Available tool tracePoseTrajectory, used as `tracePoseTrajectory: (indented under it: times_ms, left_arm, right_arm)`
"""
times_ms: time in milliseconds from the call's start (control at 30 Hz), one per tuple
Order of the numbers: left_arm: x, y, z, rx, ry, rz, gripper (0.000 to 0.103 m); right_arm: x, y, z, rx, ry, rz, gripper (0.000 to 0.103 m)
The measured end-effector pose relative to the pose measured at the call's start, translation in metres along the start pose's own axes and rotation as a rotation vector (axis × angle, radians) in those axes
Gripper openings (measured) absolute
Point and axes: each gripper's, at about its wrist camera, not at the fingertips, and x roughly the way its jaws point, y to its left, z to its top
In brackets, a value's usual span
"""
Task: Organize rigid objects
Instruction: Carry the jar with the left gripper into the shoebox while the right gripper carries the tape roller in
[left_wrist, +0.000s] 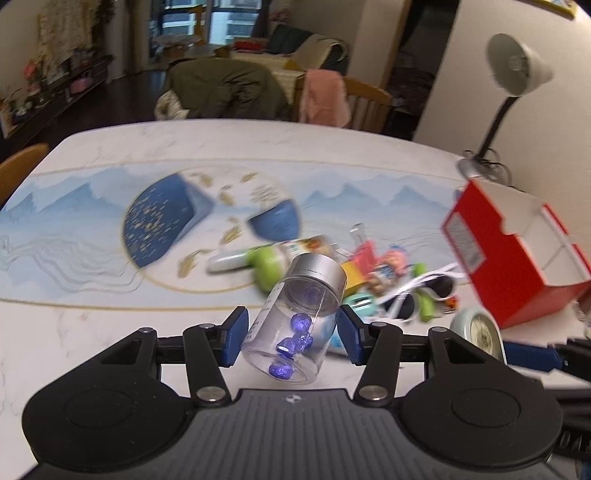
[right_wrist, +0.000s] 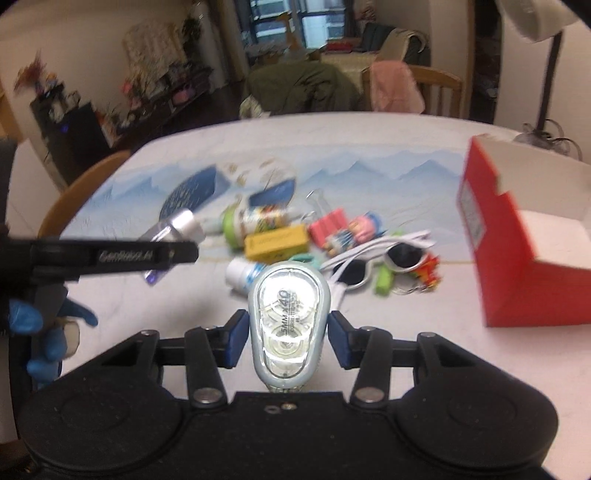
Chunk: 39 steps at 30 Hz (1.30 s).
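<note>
We see a clear vial (left_wrist: 295, 325) with a silver cap and blue beads, grasped in our left gripper (left_wrist: 291, 336) above the desk (left_wrist: 92, 332), long axis tilted, cap toward one o'clock. Our right gripper (right_wrist: 288, 339) clasps a pale-blue tape dispenser (right_wrist: 288, 325), lengthwise toward twelve o'clock.

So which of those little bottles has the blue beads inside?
The clear vial with the silver cap, tilted between the left gripper's pads. The green-capped bottle lies in the pile, opaque and printed.
</note>
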Motion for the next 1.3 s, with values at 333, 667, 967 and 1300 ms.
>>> tracePoseTrajectory:
  times_ms: [333,667,967,1300]
  left_arm:
    - [-0.021,-0.066,0.029,0.105,-0.028,-0.09,0.052]
    - [0.003,-0.148,0.059,0.15,-0.013,-0.162,0.052]
    - [0.047,-0.221,0.08,0.18,0.024,-0.209,0.052]
    - [0.1,-0.282,0.106,0.165,0.088,-0.232,0.052]
  right_arm:
    - [-0.035,-0.052,0.033,0.075,-0.077,-0.072,0.046]
    - [-0.045,-0.12,0.061,0.114,-0.12,-0.159,0.046]
    - [-0.04,-0.194,0.078,0.161,-0.116,-0.22,0.046]
    - [-0.012,-0.266,0.083,0.191,-0.046,-0.286,0.046]
